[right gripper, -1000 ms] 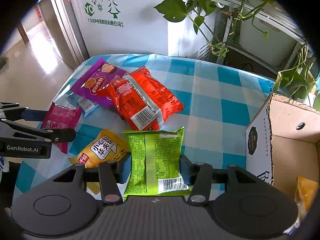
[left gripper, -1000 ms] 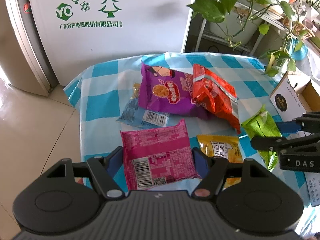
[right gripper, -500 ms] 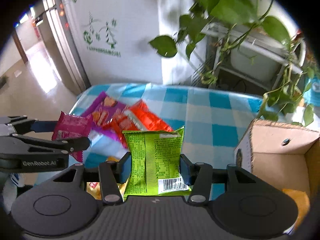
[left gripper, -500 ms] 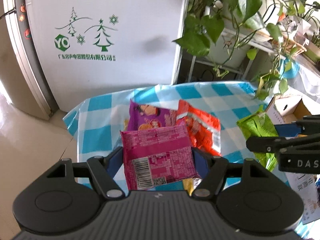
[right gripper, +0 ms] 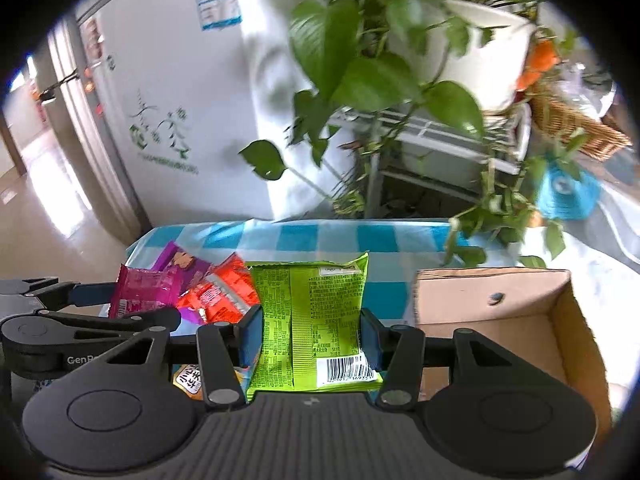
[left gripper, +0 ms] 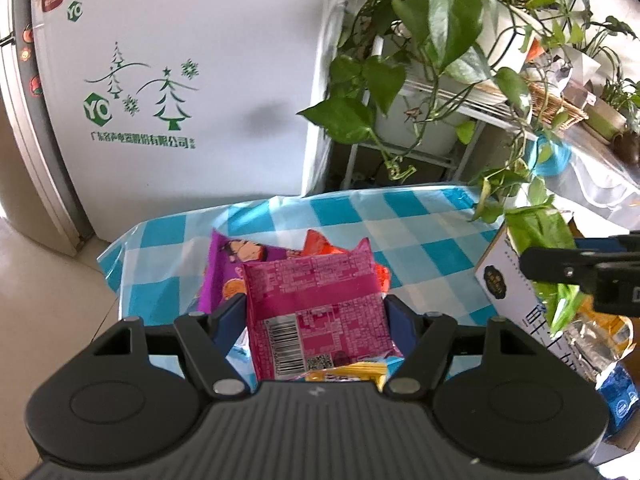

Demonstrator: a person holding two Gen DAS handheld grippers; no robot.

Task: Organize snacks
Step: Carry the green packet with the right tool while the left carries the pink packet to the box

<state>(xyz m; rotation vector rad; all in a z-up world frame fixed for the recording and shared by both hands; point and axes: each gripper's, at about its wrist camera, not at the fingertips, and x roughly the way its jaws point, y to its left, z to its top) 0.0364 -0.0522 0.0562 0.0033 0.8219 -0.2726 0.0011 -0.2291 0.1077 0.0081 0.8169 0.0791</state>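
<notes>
Green snack pack (right gripper: 310, 320) clamped upright betw. right gripper (right gripper: 310, 340) fingers, above worktop (right gripper: 352, 236); cardboard box (right gripper: 520, 320) just to its right, open side up. Left gripper (left gripper: 316, 320) fingers pinch pink pack (left gripper: 316, 312), farther from box

Open cardboard box (right gripper: 520, 320) – trailing vines (right gripper: 492, 208) overhead

A home room: a white refrigerator (left gripper: 168, 80), trailing potted plants (left gripper: 432, 40) on a rack, and a checked-cloth table (left gripper: 400, 216).
</notes>
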